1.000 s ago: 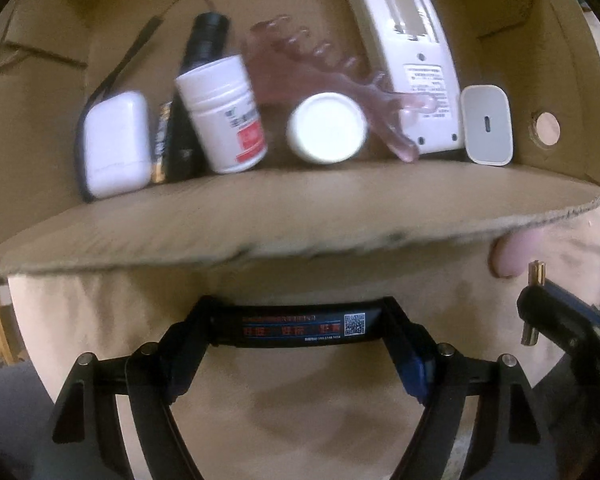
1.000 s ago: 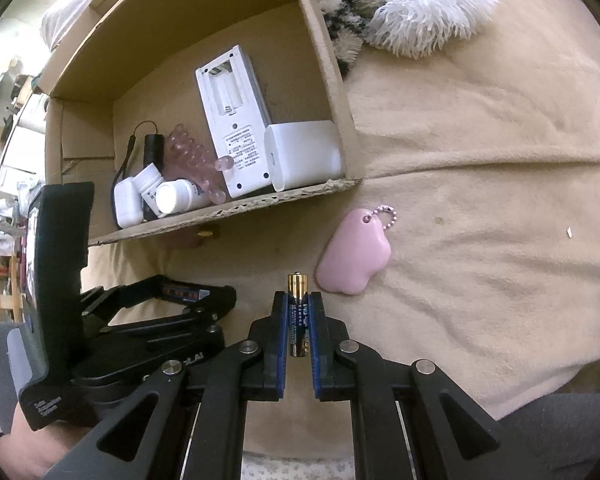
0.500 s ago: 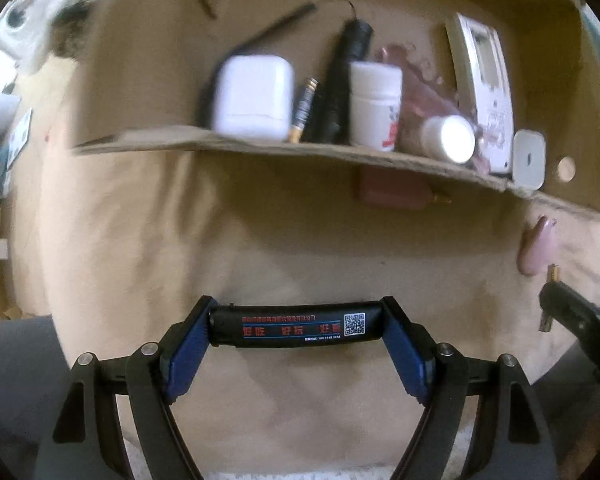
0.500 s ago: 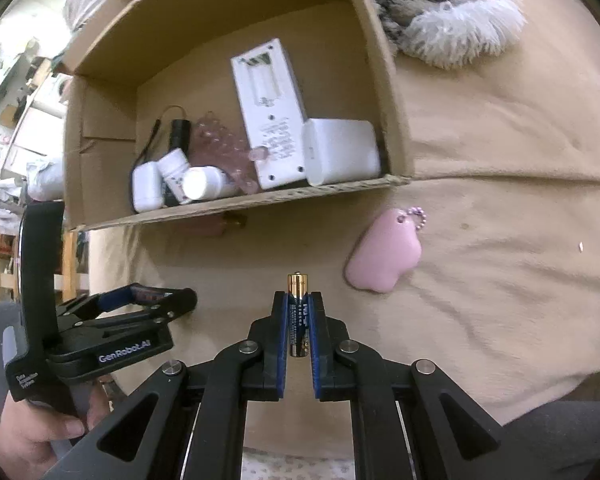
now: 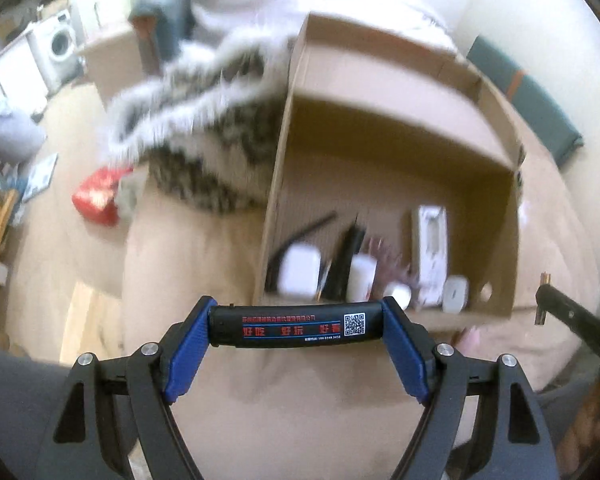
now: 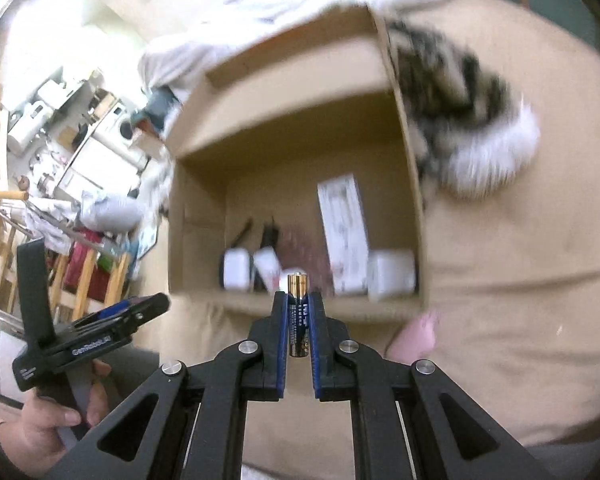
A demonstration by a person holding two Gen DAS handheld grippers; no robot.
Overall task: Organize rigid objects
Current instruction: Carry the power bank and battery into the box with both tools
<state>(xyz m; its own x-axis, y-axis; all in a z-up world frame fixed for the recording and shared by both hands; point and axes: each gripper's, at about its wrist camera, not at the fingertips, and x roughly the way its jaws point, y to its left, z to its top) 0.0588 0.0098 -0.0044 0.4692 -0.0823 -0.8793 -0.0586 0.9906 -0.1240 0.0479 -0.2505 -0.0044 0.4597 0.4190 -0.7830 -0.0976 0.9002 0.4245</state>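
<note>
The right gripper is clamping a battery upright between its blue pads, gold tip poking out above them. The left gripper is gripping a black bar crosswise, jaws spread wide around its ends; red characters and a QR code are showing on it. Ahead, the cardboard box is lying on tan cloth, its near rim just beyond both grippers, blurred items crowding its near wall, its far floor bare. "GenRobot.AI" is reading on the left gripper's body.
</note>
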